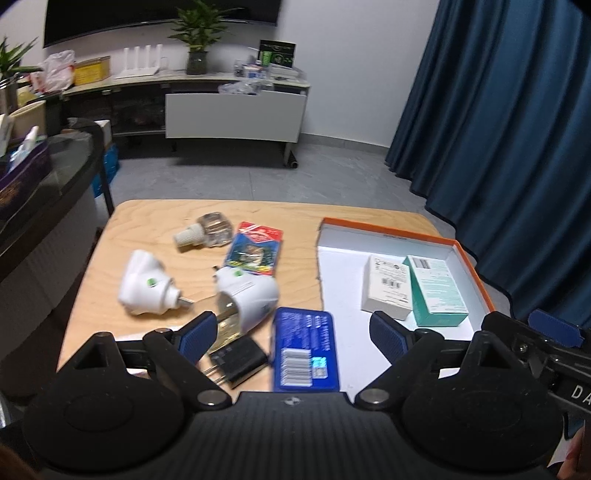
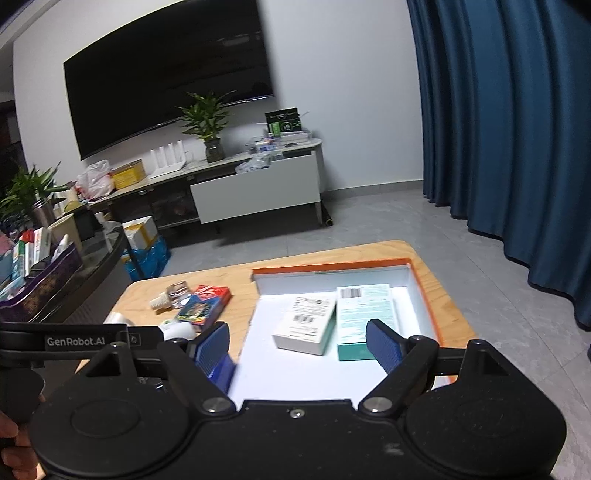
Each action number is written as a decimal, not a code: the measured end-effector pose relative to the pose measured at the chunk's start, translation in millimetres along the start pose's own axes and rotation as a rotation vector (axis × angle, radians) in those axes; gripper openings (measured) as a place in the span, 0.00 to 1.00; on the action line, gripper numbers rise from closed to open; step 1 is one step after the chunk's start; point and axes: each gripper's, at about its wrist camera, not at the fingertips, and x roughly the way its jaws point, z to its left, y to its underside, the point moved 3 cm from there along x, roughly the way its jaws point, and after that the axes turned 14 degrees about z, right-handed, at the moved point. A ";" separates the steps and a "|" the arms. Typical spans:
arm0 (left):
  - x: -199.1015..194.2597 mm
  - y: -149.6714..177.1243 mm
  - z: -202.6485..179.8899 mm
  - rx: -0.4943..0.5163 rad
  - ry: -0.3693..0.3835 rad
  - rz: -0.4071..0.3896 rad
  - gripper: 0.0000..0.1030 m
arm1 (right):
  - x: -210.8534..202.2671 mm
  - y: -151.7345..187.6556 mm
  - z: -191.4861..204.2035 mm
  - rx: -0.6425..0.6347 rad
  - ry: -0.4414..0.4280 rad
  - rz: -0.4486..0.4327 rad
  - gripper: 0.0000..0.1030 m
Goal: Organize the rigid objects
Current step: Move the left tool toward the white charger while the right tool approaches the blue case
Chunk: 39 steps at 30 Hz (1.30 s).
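An orange-rimmed white box (image 1: 469, 258) (image 2: 424, 291) on the wooden table (image 1: 155, 221) holds a white carton (image 1: 386, 286) (image 2: 306, 325) and a teal carton (image 1: 436, 291) (image 2: 364, 314). Left of it lie a blue flat box (image 1: 304, 350), a black plug adapter (image 1: 238, 360), two white plug-in devices (image 1: 146, 284) (image 1: 245, 295), a clear refill bottle (image 1: 207, 230) (image 2: 173, 295) and a red-blue pack (image 1: 255, 247) (image 2: 203, 304). My left gripper (image 1: 293, 338) is open above the blue box. My right gripper (image 2: 297, 345) is open above the orange box.
A dark glass table (image 1: 55, 173) with boxes stands to the left. A TV cabinet (image 1: 236, 114) with a plant (image 1: 197, 33) is behind, across grey floor. Blue curtains (image 1: 498, 129) hang on the right. The right gripper's arm (image 1: 546, 343) shows at the left wrist view's right edge.
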 end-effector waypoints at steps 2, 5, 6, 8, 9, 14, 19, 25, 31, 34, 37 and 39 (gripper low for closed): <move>-3.8 2.1 6.3 -0.009 -0.007 -0.011 0.89 | -2.0 2.2 4.4 -0.009 -0.004 0.000 0.93; -10.7 7.1 21.2 -0.031 -0.029 -0.029 0.89 | -2.5 6.9 10.7 -0.022 -0.012 0.007 0.94; -12.5 8.5 27.2 -0.044 -0.031 -0.031 0.89 | -1.8 7.9 12.7 -0.026 -0.015 0.011 0.94; -15.7 12.1 40.3 -0.066 -0.049 -0.040 0.89 | -0.2 10.9 16.3 -0.039 -0.024 0.021 0.94; -16.8 13.9 46.1 -0.076 -0.067 -0.043 0.89 | 0.6 11.6 18.7 -0.045 -0.028 0.025 0.94; -17.5 22.2 81.1 -0.143 -0.124 -0.036 0.89 | 8.8 15.0 30.3 -0.070 -0.042 0.045 0.94; -9.9 31.4 108.1 -0.192 -0.162 -0.015 0.89 | 16.1 17.6 37.3 -0.088 -0.047 0.065 0.94; 5.0 43.3 127.0 -0.201 -0.186 0.028 0.89 | 21.8 20.4 41.8 -0.100 -0.054 0.082 0.94; 22.7 49.6 127.6 -0.181 -0.174 0.050 0.88 | 27.2 19.9 42.1 -0.100 -0.054 0.093 0.94; 29.3 45.4 124.6 -0.173 -0.172 0.041 0.88 | 30.0 20.0 42.0 -0.103 -0.051 0.099 0.94; 39.4 40.3 124.2 -0.171 -0.185 0.045 0.86 | 32.1 19.7 41.1 -0.100 -0.048 0.105 0.94; 42.1 37.6 127.8 -0.176 -0.184 0.033 0.86 | 32.9 18.8 39.5 -0.103 -0.045 0.106 0.94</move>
